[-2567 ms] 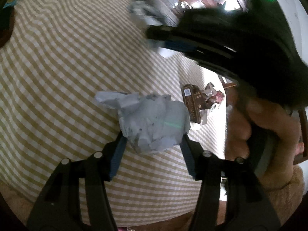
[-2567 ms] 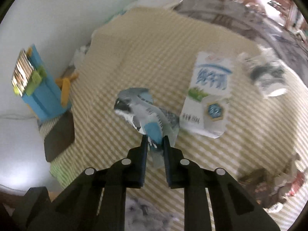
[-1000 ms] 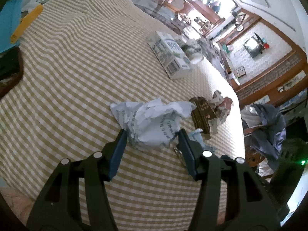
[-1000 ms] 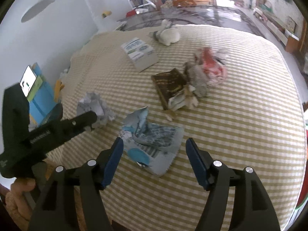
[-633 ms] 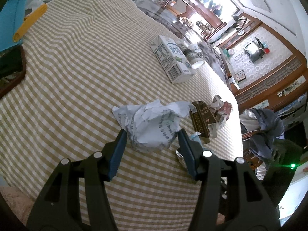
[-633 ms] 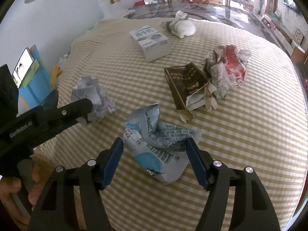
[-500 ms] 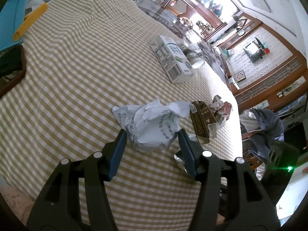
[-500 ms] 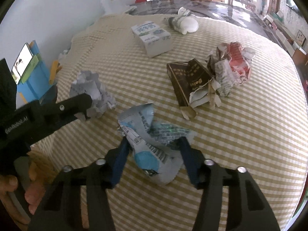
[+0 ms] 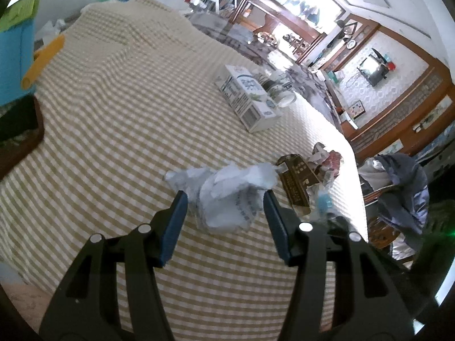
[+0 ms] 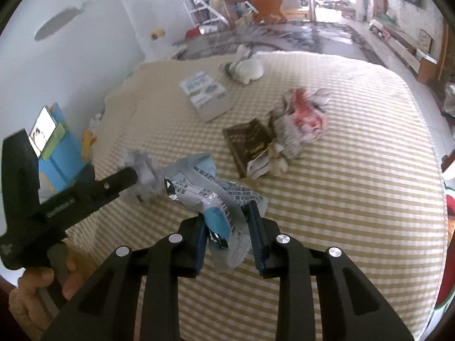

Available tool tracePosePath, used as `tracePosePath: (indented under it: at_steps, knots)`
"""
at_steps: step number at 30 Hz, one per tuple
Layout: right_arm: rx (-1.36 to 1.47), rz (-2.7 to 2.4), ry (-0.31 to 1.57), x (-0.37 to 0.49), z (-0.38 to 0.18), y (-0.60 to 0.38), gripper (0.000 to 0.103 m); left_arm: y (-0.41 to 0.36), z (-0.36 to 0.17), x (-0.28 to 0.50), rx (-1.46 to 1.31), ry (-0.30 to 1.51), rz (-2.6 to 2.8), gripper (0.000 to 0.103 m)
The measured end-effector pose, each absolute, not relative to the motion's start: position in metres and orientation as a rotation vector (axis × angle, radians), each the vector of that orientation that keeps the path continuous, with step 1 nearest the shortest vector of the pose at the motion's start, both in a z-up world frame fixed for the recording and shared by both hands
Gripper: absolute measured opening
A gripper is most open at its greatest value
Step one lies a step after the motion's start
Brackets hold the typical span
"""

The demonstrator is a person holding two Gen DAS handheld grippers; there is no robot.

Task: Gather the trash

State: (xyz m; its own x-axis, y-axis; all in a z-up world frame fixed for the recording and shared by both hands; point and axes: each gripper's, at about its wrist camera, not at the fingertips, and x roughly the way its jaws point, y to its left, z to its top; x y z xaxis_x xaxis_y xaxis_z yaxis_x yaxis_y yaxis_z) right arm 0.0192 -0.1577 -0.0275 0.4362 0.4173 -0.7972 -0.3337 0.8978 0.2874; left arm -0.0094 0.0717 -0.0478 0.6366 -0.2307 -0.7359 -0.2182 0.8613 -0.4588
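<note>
Across the checked cloth (image 10: 355, 199) the trash is scattered loose; none of it is seen in a container. A milk carton (image 9: 246, 99) lies flat at upper centre of the left view, with a crushed cup (image 9: 280, 94) just beyond it. A brown wrapper (image 10: 248, 142) and a red-and-white wad (image 10: 304, 119) lie touching at centre right of the right view.

At lower centre of the left view, the left gripper (image 9: 224, 209) is held low over the cloth with its jaws spread wide, released. A crumpled paper (image 9: 227, 196) sits between the blue pads (image 9: 173, 224); whether the pads touch it cannot be told. From the right view, the same gripper is seen reaching in from the left edge, and the hand (image 10: 37, 292) on its handle is cut off at the lower left.

At lower centre of the right view, the right gripper (image 10: 229, 227) is closed on a blue-and-silver packet (image 10: 212, 199), whose lower part is pinched between the pads while the upper part sticks out toward the paper. Whether the packet is lifted off the cloth cannot be made out.

Along the left edge of both views, a blue box (image 10: 61, 156) is partly cut off. Much of the background is blurred.
</note>
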Motion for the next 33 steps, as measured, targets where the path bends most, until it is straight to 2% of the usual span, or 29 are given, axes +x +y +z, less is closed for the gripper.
tracePosePath:
  at_steps: [10,15,17,19,23,24,27,32,33]
  knots:
    - [0.164,0.426,0.913,-0.004,0.005,-0.193,0.026,0.059,-0.022,-0.018,-0.441,0.829,-0.015,0.04]
    - [0.203,0.395,0.866,-0.017,0.022,-0.221,0.026,0.053,-0.018,-0.017,-0.416,0.833,-0.015,0.039]
    - [0.228,0.379,0.861,-0.019,0.023,-0.232,0.026,0.055,-0.021,-0.016,-0.409,0.851,0.004,0.042]
    - [0.256,0.362,0.862,-0.021,0.021,-0.244,0.026,0.059,-0.029,-0.012,-0.416,0.897,-0.002,0.056]
    - [0.337,0.348,0.877,-0.022,0.014,-0.263,0.026,0.056,-0.042,-0.008,-0.442,0.969,-0.031,0.066]
    - [0.351,0.353,0.874,-0.022,0.015,-0.266,0.026,0.052,-0.043,-0.007,-0.429,0.975,-0.045,0.071]
    - [0.339,0.364,0.869,-0.023,0.016,-0.263,0.026,0.036,-0.048,-0.001,-0.34,0.989,-0.043,0.078]
    - [0.327,0.375,0.866,-0.025,0.015,-0.26,0.027,0.025,-0.063,0.011,-0.307,1.042,-0.051,0.078]
    - [0.33,0.375,0.866,-0.025,0.015,-0.26,0.027,0.025,-0.065,0.012,-0.315,1.047,-0.06,0.064]
